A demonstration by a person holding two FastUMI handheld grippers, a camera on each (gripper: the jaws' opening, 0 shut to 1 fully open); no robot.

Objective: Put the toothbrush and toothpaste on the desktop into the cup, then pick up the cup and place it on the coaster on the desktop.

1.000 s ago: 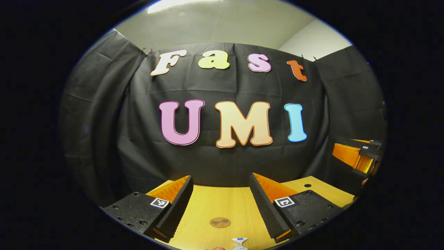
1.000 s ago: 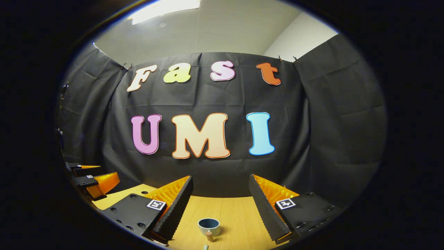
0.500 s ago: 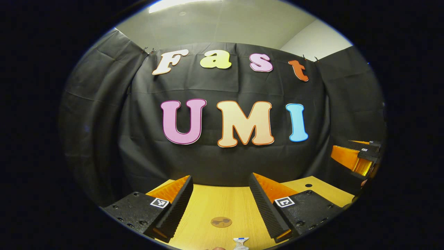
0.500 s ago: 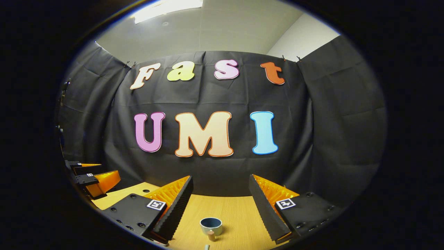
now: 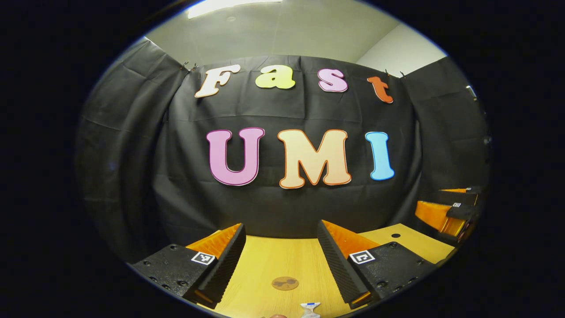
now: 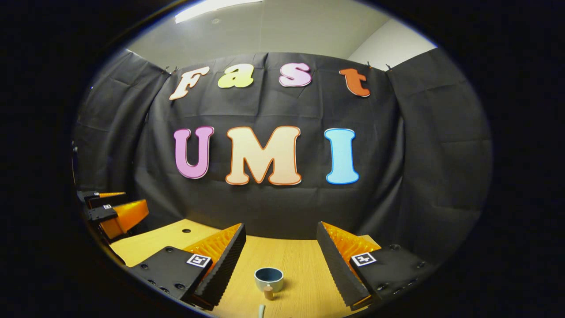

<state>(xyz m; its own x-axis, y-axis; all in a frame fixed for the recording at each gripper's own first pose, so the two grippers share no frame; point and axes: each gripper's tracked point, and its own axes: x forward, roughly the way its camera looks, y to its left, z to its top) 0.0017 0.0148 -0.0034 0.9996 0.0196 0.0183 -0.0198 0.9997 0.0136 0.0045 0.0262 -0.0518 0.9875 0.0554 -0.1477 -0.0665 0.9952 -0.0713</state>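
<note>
Cup (image 6: 269, 278) stands upright on the wooden desktop (image 6: 304, 274), ahead of the right gripper (image 6: 281, 254), whose fingers are spread wide and hold nothing. Just in front of the cup lies a small brown-tipped object, too small to identify. Left of the cup, the left gripper (image 5: 281, 254) hangs wide open and empty above the round brown coaster (image 5: 284, 283).

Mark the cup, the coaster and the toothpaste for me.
cup (image 6: 268, 279), right gripper view: outer wall below the rim.
coaster (image 5: 284, 283), left gripper view: middle of its top face.
toothpaste (image 5: 310, 309), left gripper view: crimped tail end.
</note>
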